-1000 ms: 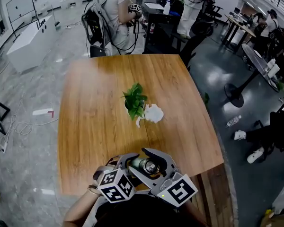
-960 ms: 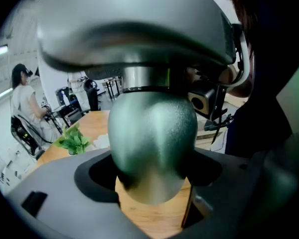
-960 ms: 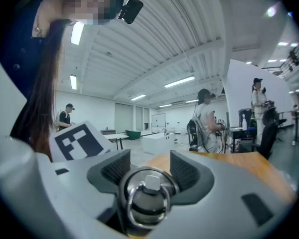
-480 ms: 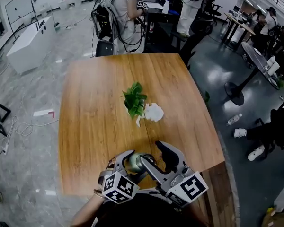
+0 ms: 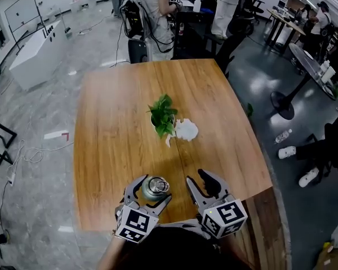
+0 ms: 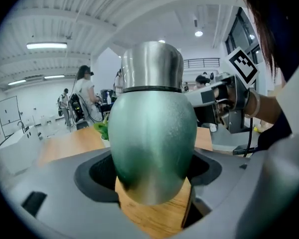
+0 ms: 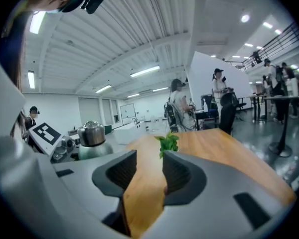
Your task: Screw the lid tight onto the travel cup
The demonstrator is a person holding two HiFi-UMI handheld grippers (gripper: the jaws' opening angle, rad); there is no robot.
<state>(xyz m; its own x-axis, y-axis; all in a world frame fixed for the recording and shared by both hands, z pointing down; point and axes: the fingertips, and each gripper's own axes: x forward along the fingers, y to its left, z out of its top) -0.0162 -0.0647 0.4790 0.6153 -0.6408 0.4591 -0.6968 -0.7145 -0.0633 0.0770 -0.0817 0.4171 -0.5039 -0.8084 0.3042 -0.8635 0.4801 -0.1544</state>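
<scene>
1. Clamped upright in the left gripper (image 5: 151, 193): rounded green metal travel cup (image 6: 152, 148) with steel screw lid (image 6: 152, 66) on top, at the near edge of the wooden table (image 5: 124, 111).
2. Just right of it, not touching: right gripper (image 5: 198, 180), half-spread after closing just now, nothing between the jaws.
3. Probably next: reach left onto the lid, along the cup's vertical axis.
</scene>
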